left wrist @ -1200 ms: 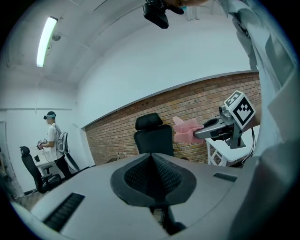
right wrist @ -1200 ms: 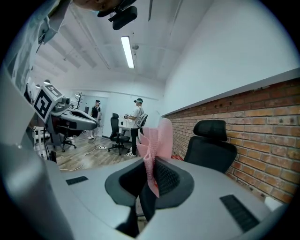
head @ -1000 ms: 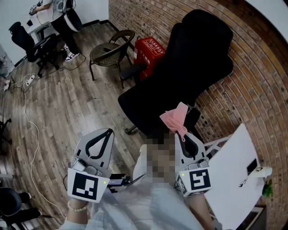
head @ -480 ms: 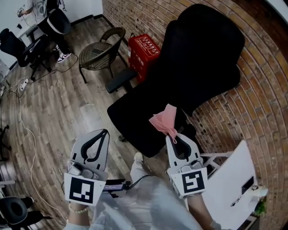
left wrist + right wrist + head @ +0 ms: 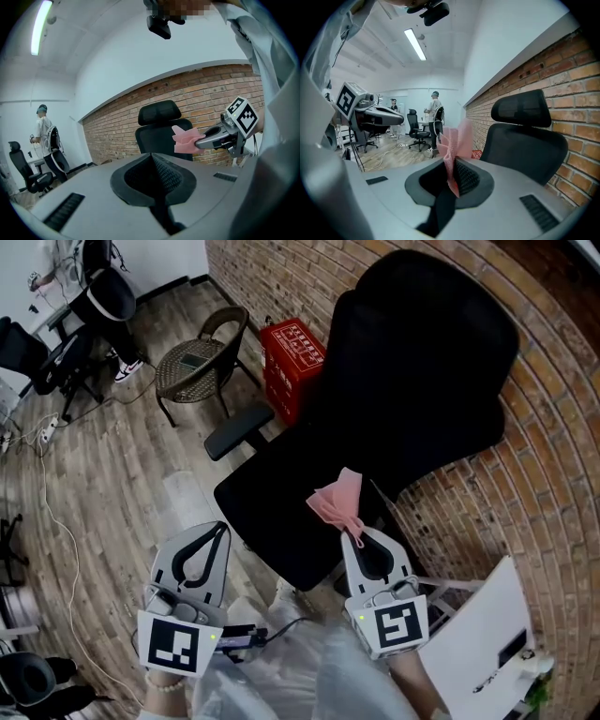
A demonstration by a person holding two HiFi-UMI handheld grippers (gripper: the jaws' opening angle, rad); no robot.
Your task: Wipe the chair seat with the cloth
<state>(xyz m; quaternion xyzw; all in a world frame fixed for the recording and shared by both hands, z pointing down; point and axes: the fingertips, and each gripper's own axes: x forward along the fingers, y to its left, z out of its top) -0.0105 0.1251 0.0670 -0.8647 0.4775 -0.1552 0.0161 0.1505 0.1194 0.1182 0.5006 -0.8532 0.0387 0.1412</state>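
If level, right gripper (image 5: 350, 533) on cloth (image 5: 336, 502).

Front edge of the seat (image 5: 277, 502) stood wide open to me, bare floor (image 5: 122, 484) on my left. Backrest (image 5: 422, 362) blocked the far side, armrest (image 5: 239, 432) guarded the left, brick wall (image 5: 553, 474) squeezed my right.

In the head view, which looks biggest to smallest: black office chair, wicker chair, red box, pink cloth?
1. black office chair, by far.
2. wicker chair and red box, too alike to split.
3. pink cloth, smallest, though nearer the camera.
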